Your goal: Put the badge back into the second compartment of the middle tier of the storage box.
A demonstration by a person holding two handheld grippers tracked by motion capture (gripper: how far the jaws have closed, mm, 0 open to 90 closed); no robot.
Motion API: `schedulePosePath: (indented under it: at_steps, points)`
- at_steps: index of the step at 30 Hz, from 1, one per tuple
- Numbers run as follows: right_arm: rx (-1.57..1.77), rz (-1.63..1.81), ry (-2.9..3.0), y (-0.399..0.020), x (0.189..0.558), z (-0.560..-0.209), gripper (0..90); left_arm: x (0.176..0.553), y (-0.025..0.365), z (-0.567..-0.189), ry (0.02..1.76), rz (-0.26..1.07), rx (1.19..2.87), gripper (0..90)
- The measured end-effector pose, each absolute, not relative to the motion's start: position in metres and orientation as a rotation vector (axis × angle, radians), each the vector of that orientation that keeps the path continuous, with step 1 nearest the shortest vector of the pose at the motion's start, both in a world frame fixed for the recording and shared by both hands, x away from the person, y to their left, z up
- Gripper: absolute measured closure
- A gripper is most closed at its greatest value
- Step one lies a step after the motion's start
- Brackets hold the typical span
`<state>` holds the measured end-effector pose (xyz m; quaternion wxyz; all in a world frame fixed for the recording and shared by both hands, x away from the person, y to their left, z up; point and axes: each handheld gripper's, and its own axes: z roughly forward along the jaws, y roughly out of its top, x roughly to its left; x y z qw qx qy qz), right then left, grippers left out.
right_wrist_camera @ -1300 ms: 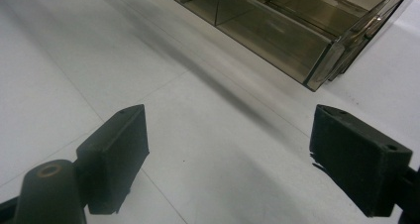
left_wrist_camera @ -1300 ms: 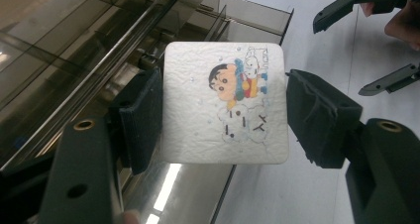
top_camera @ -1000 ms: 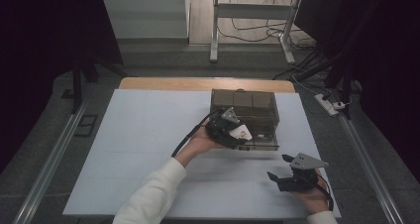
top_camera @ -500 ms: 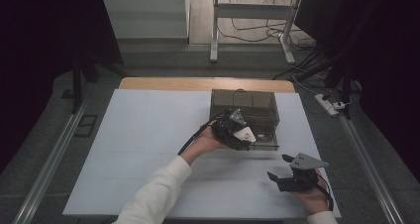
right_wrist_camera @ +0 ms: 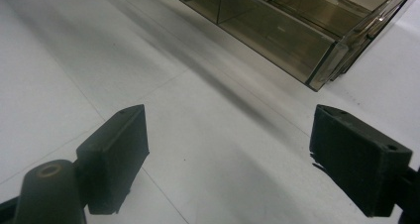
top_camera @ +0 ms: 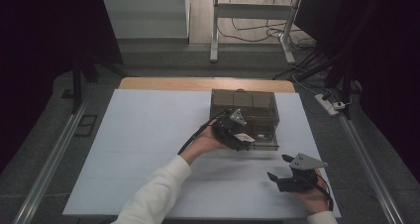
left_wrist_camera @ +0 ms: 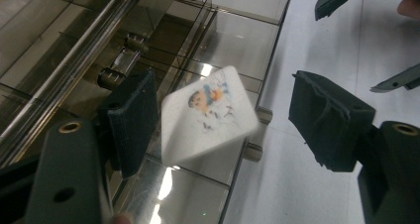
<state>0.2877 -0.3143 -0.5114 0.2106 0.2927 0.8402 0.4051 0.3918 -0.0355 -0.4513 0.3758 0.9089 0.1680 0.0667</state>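
Card (left_wrist_camera: pixel 208 116), white with a cartoon print, sits blurred between the left gripper (left_wrist_camera: pixel 223 120) jaws, which have just been opening and stand clear of it, above a front compartment of the smoky clear box (top_camera: pixel 245 116). High view adds the right gripper (top_camera: pixel 280 167), jaws wide with nothing between, nearer the person. White table (top_camera: pixel 148 135); dark room, cables on the floor beyond.

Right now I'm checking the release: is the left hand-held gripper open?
Open: the left hand-held gripper has its pads clear of the blurred white picture card.
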Motion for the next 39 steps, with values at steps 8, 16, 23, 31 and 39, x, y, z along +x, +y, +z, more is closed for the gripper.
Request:
schedulePosePath:
  at_steps: [8,16,23,31,39]
  points:
    - [0.814,1.126,2.335,-0.315,0.288,-0.511,15.1,0.388,-0.026,-0.446,0.441,0.181,2.310,28.3]
    - [0.815,1.131,2.335,-0.315,0.288,-0.512,15.1,0.381,-0.013,-0.442,0.452,0.193,2.285,29.0]
    - [0.845,1.210,2.315,-0.320,0.291,-0.511,15.2,0.375,0.010,-0.443,0.521,0.182,2.244,27.9]
    - [0.844,1.210,2.317,-0.323,0.291,-0.512,15.2,0.368,0.031,-0.446,0.579,0.220,2.231,26.5]
    - [0.843,1.203,2.307,-0.320,0.291,-0.510,15.2,0.347,0.057,-0.446,0.627,0.245,2.186,24.0]
